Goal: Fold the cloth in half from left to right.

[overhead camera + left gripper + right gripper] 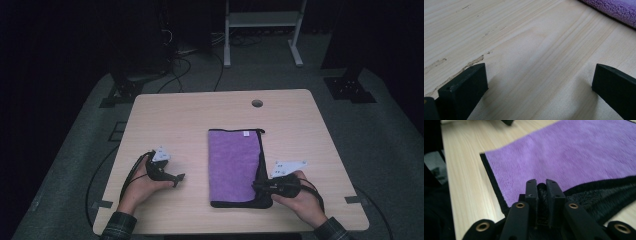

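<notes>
One purple towel (234, 165) with a black border lies flat on the wooden table (200, 110), slightly right of the middle, long side running away from you. Its near right corner is lifted and folded over, showing the black underside (609, 197). One small white tag (246, 133) sits at the far edge.

Your right gripper (260, 187) is clamped on that near right edge; in the right gripper view the black hem is pinched between the two jaws, which stand narrow. No earlier look, so only the grip is noted.

Your left gripper (176, 179) rests on bare table, well apart from the towel's left edge, jaws wide with nothing between them.

One round hole (257, 103) marks the table's far side. Two hands, two grippers.
</notes>
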Demonstrator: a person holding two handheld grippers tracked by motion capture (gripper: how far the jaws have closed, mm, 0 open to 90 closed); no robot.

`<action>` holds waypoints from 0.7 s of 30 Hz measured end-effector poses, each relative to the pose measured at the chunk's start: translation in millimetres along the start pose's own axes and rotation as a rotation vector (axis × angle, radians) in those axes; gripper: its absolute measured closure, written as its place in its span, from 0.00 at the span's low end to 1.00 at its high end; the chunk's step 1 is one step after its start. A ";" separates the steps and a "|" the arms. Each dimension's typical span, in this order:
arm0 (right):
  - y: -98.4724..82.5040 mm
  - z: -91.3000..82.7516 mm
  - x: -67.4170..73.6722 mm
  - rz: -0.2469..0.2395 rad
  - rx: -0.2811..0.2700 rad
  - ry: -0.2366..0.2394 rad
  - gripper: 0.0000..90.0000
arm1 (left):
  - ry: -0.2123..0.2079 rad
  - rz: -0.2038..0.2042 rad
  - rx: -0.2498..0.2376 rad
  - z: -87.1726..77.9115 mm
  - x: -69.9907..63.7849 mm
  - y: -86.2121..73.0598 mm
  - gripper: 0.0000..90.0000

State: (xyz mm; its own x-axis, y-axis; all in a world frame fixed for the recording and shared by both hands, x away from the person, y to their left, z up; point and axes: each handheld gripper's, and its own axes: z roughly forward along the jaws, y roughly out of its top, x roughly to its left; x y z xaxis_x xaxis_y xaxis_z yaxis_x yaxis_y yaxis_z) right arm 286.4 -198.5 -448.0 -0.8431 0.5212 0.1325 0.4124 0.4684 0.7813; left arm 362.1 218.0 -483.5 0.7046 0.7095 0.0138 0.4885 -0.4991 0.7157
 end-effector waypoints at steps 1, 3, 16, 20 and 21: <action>-2.2 -0.8 -0.2 -0.008 0.006 -0.008 0.88 | 0.000 0.000 0.000 0.0 0.0 0.0 0.00; -7.7 -2.3 -0.3 -0.013 0.023 -0.023 0.85 | 0.000 0.000 0.000 0.0 0.0 0.0 0.00; -38.9 -31.1 -9.1 0.001 0.086 -0.141 0.74 | 0.001 0.000 -0.001 -0.1 -0.2 -0.1 0.00; -45.8 -42.6 -16.4 0.037 0.063 -0.173 0.71 | 0.003 -0.001 -0.001 -0.1 -0.3 -0.1 0.00; -45.8 -42.6 -16.4 0.037 0.063 -0.173 0.71 | 0.003 -0.001 -0.001 -0.1 -0.3 -0.1 0.00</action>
State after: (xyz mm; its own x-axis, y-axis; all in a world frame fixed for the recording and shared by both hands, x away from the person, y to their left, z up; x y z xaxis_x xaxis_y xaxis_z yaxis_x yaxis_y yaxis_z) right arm 266.6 -258.8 -459.9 -0.7573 0.6512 0.0498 0.4677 0.4875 0.7373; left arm 361.8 217.9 -483.5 0.7030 0.7111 0.0151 0.4884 -0.4981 0.7165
